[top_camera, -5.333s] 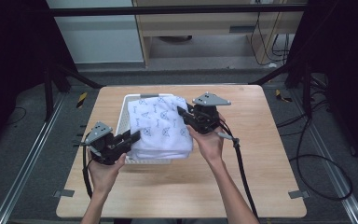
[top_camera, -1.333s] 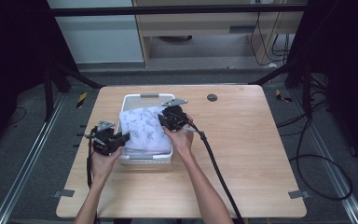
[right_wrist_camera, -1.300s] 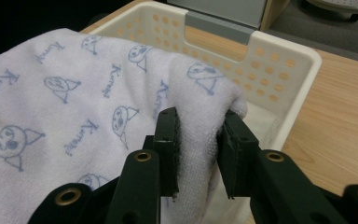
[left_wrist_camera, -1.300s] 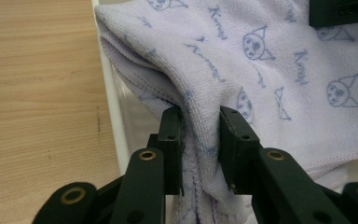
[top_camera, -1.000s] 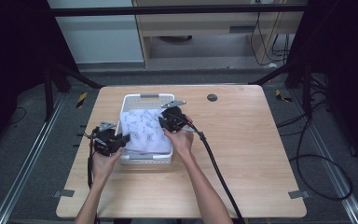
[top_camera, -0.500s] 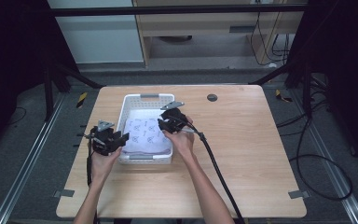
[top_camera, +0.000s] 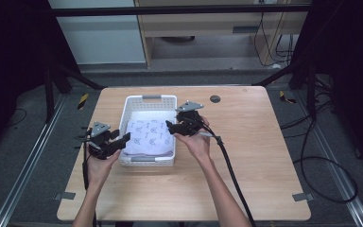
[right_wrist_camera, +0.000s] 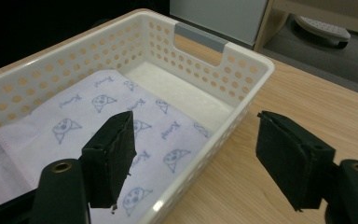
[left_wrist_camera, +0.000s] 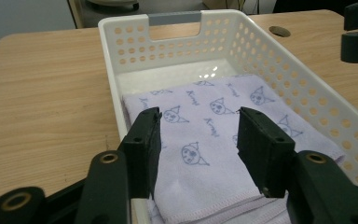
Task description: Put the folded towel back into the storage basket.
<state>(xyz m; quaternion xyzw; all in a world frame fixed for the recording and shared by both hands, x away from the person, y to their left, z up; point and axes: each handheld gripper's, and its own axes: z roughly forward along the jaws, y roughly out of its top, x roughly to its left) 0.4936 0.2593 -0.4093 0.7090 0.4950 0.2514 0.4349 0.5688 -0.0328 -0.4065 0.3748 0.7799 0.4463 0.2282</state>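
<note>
A folded lilac cloth with small cartoon prints (top_camera: 149,136) (left_wrist_camera: 214,140) (right_wrist_camera: 98,121) lies flat in the near half of a white perforated basket (top_camera: 150,100) (left_wrist_camera: 279,60) (right_wrist_camera: 223,60). My left gripper (top_camera: 119,141) (left_wrist_camera: 198,140) hovers open over the basket's near left corner, above the cloth's edge, holding nothing. My right gripper (top_camera: 171,126) (right_wrist_camera: 196,154) is open too, straddling the basket's right wall, one jaw over the cloth and one over the table.
The basket stands on a light wooden table (top_camera: 246,156) with a round cable hole (top_camera: 214,99) at the back. A black cable (top_camera: 231,175) trails from the right gripper across the table. The basket's far half is bare.
The cloth was held draped high over the basket; it has been lowered and folded into it and let go. Both grippers have drawn back slightly toward the basket's sides.
</note>
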